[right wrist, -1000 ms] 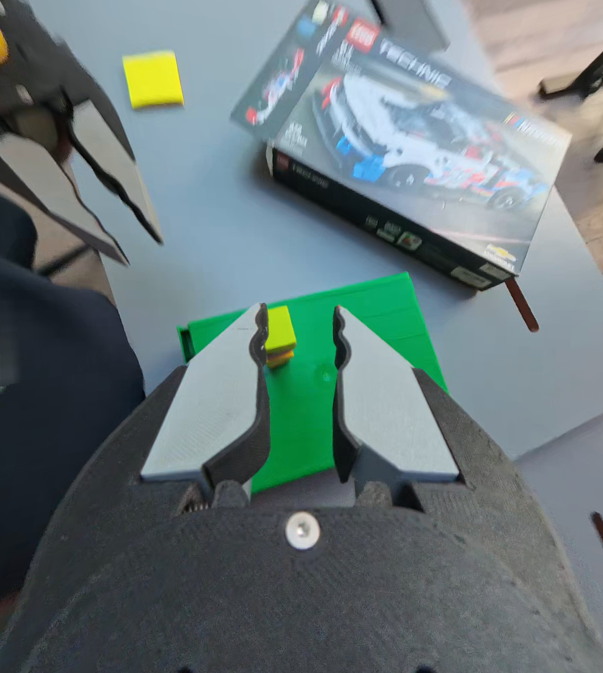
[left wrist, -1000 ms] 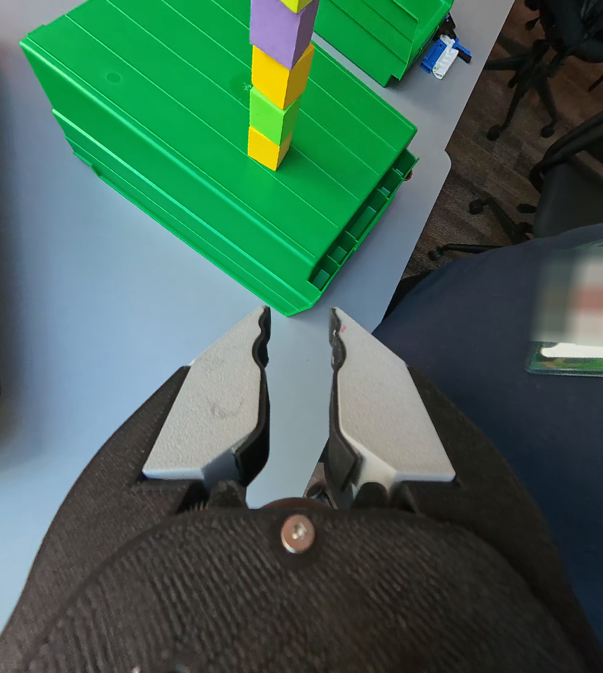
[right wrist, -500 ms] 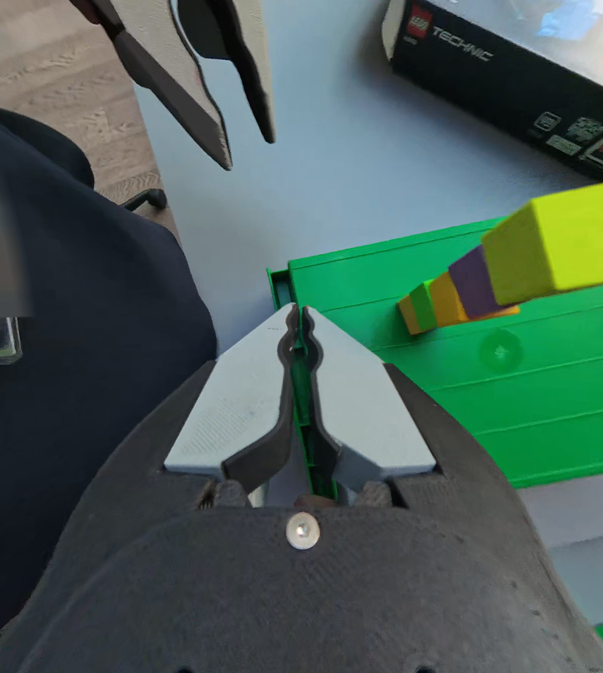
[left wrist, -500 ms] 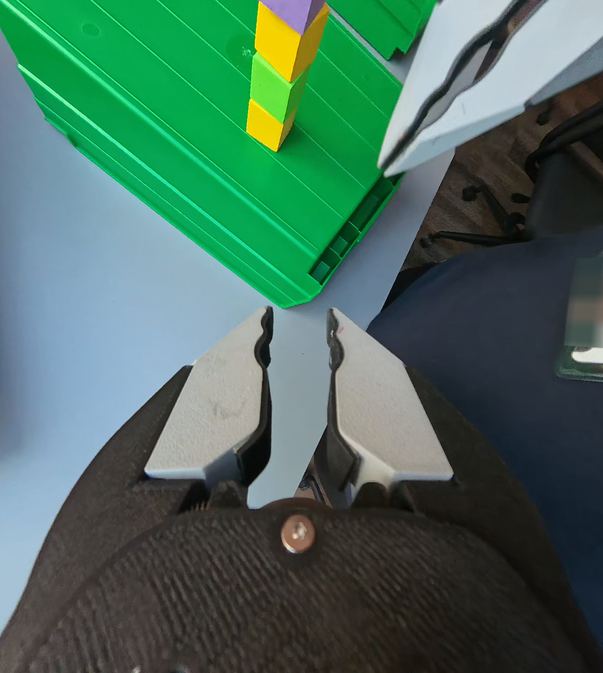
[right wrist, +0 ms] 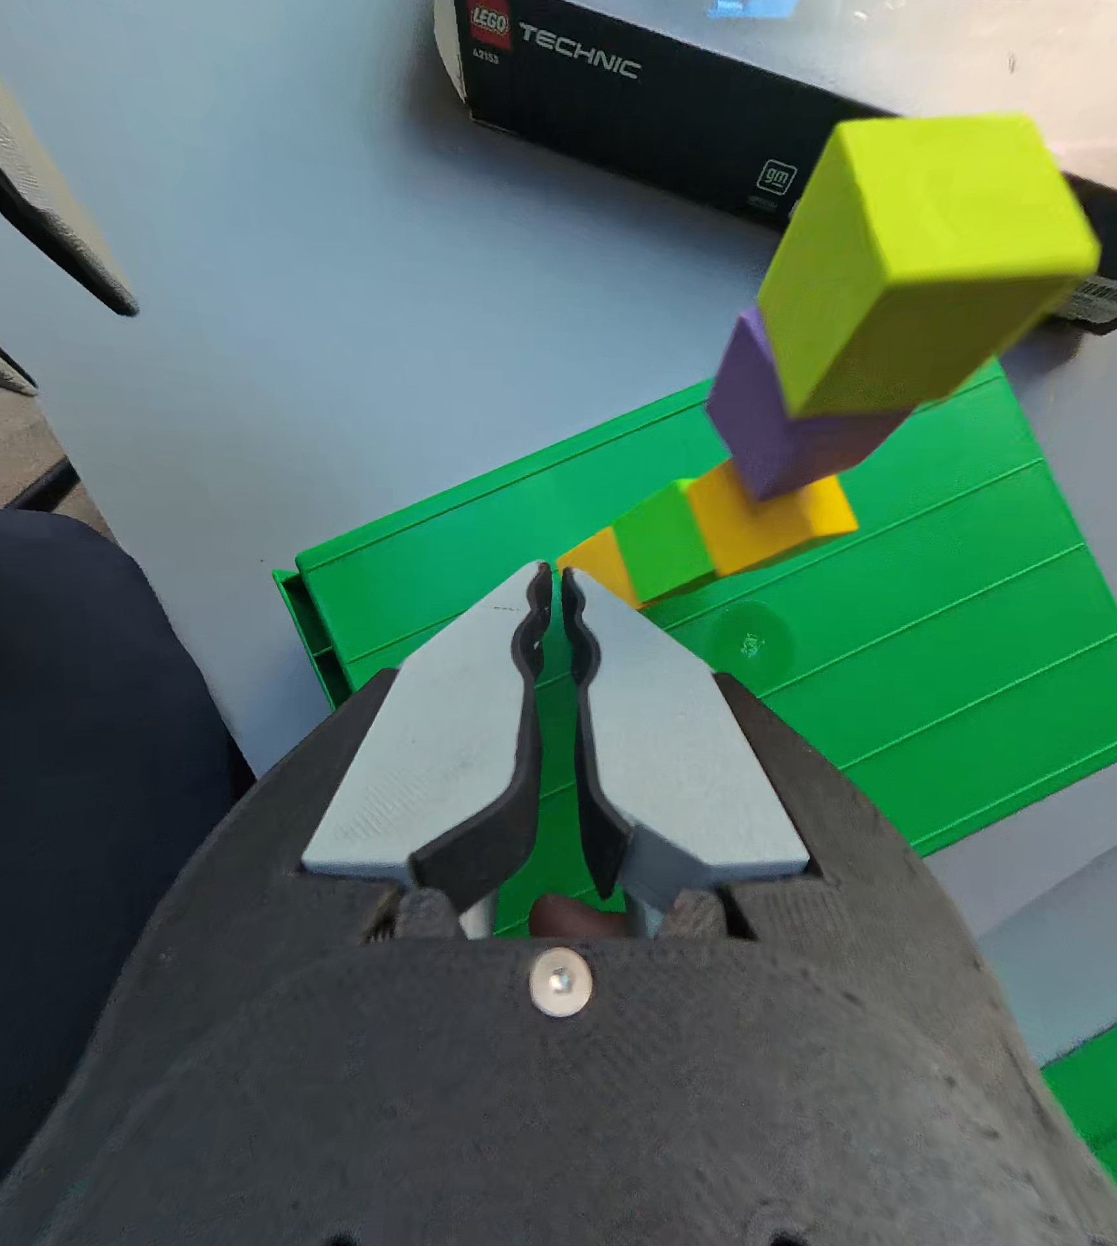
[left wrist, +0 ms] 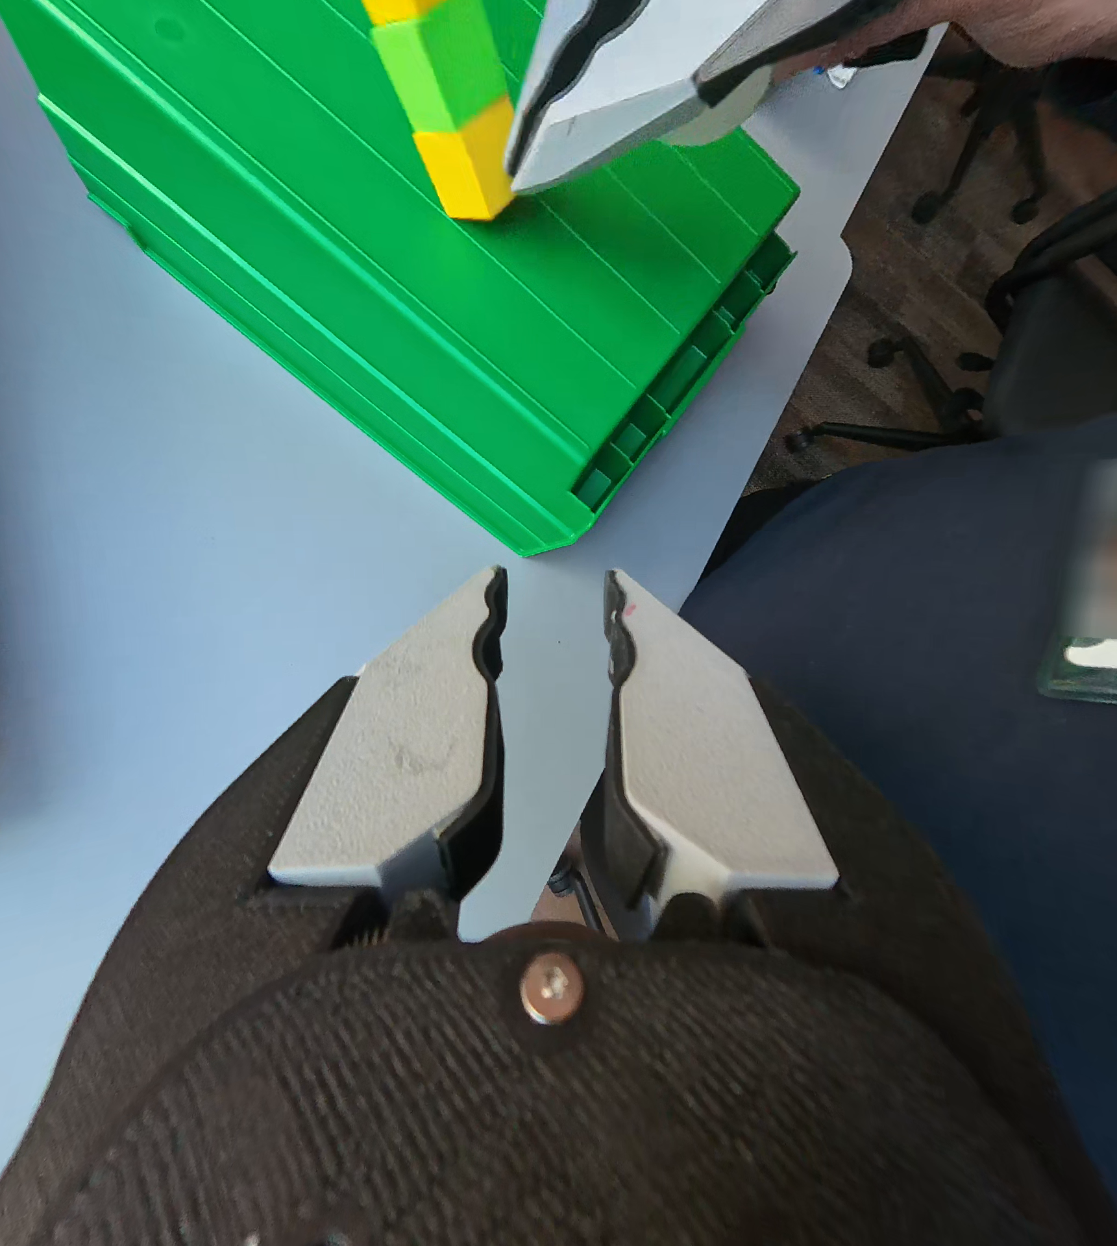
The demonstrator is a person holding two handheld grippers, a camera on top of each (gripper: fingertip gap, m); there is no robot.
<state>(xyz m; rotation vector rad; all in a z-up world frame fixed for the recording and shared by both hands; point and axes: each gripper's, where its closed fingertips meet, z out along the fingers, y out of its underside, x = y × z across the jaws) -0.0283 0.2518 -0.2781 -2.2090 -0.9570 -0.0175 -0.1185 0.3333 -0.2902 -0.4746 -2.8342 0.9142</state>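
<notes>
The right gripper (right wrist: 556, 585), its fingers clenched on nothing, is pressing against the bottom yellow cube (right wrist: 599, 563) of a block tower (right wrist: 778, 431) standing on an upturned green bin (right wrist: 913, 674). Any sideways nudge could topple the leaning stack. The left gripper (left wrist: 554, 585) is hovering over the tabletop (left wrist: 171, 539), fingers released. Five cubes are standing: two yellow, one green, one purple, one lime.

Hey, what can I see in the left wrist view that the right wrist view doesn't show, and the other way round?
Only the left wrist view shows the left gripper, open above bare table, and office chairs. Only the right wrist view shows the block tower's purple block, lime top block and a black box. Both show the green bin, the tower's bottom yellow block and the closed right gripper beside it.
</notes>
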